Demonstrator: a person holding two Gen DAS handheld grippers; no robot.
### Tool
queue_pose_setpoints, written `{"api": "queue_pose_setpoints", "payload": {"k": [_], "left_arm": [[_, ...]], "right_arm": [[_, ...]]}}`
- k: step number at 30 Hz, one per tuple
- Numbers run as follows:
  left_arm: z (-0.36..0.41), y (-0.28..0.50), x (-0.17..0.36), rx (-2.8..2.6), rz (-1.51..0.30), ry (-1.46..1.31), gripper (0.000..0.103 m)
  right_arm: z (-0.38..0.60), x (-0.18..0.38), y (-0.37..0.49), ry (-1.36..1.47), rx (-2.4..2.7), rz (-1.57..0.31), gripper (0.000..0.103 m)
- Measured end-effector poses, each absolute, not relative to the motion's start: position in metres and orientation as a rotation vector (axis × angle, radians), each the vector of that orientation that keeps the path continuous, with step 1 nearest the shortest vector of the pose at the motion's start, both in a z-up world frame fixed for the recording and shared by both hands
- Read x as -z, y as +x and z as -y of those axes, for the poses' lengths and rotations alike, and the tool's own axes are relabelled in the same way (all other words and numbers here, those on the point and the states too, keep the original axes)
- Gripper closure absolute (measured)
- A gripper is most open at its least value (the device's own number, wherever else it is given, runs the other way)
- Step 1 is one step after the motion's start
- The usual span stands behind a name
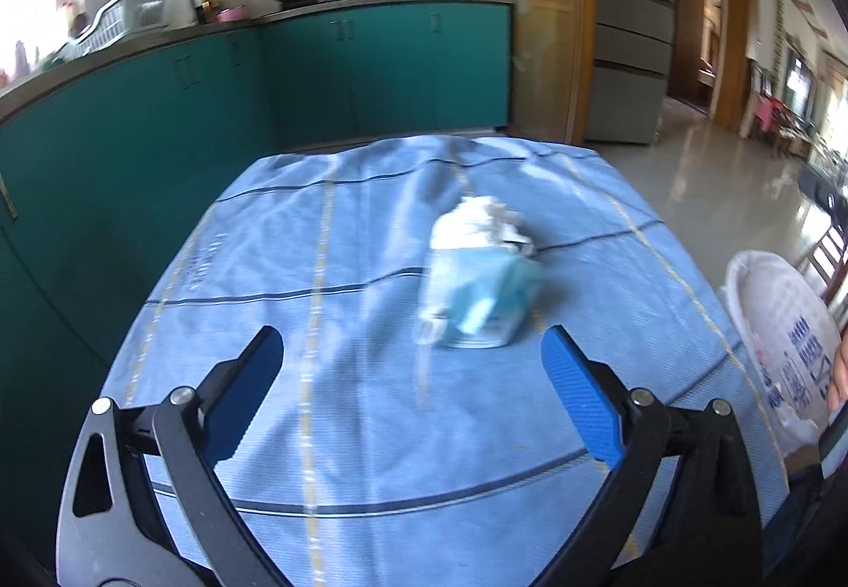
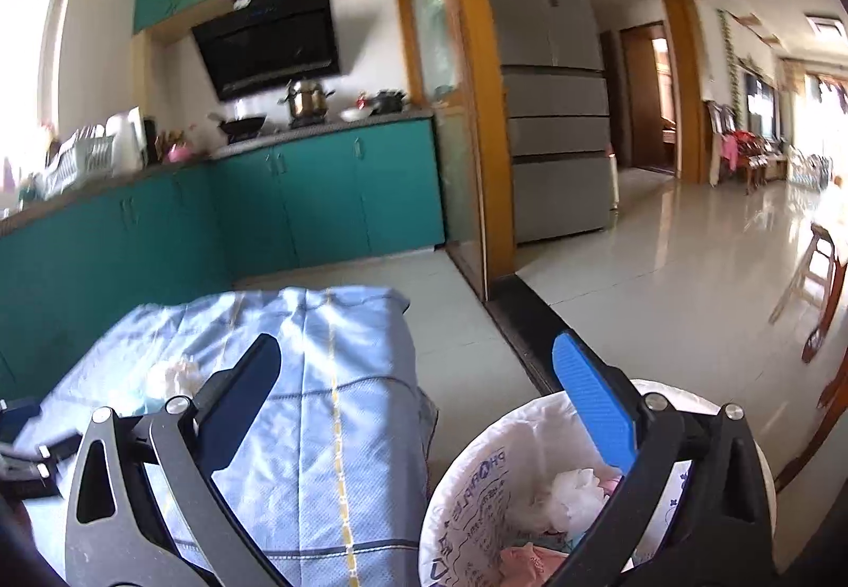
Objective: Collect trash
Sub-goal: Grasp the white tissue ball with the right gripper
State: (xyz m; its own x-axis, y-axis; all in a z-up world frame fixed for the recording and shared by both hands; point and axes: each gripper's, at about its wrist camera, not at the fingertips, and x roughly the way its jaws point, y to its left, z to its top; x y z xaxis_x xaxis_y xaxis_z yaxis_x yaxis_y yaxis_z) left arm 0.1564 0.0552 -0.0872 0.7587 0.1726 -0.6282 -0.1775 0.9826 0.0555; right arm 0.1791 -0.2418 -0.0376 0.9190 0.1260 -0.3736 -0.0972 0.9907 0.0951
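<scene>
A crumpled pile of trash [image 1: 479,279], white tissue on top of a light-blue plastic wrapper, lies on the blue striped tablecloth [image 1: 344,269]. My left gripper [image 1: 412,353] is open and empty, just short of the pile, which sits ahead and slightly right of its jaws. A white bag-lined bin [image 1: 779,338] stands at the table's right edge. In the right wrist view the bin [image 2: 477,491] holds white and pink tissue [image 2: 575,491]. My right gripper [image 2: 416,369] is open and empty, with its right finger above the bin's rim. The pile shows faintly there [image 2: 172,375].
Teal kitchen cabinets [image 1: 318,72] run behind and to the left of the table, with pots on the counter. A grey fridge [image 2: 556,110] and a wooden door frame stand to the right. A wooden chair [image 2: 821,290] is at the far right, on the tiled floor.
</scene>
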Motion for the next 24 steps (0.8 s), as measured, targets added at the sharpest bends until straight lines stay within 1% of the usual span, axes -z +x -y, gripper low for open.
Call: {"api": "queue_pose_setpoints", "payload": {"k": [5,10,16,19,21,24], "left_arm": [[-0.084,0.153,0.084,-0.258,-0.669,-0.08,0.005],[-0.083,0.152,0.078,-0.27,-0.639,-0.043,0.004],[-0.083,0.158,0.078,-0.269,-0.65,-0.022,0.004],[-0.087,0.155,0.078,-0.283,-0.646,-0.003,0.004],[-0.091,0.152,0.077,-0.305,-0.639,0.012,0.004],[-0.102,0.148,0.077,-0.35,-0.641,0.026,0.004]], "right_arm": [[0.217,0.047,0.186,-0.011,-0.145,-0.444,0.003],[0.199,0.055,0.191,-0.028,-0.193,-0.479,0.003],[0.171,0.061,0.201,-0.097,-0.271,-0.556,0.003],[0.138,0.066,0.228,-0.13,-0.334,-0.648,0.003],[0.114,0.067,0.237,-0.169,-0.373,-0.665,0.003],[0.074,0.066,0.251,-0.188,-0.485,-0.682,0.006]]}}
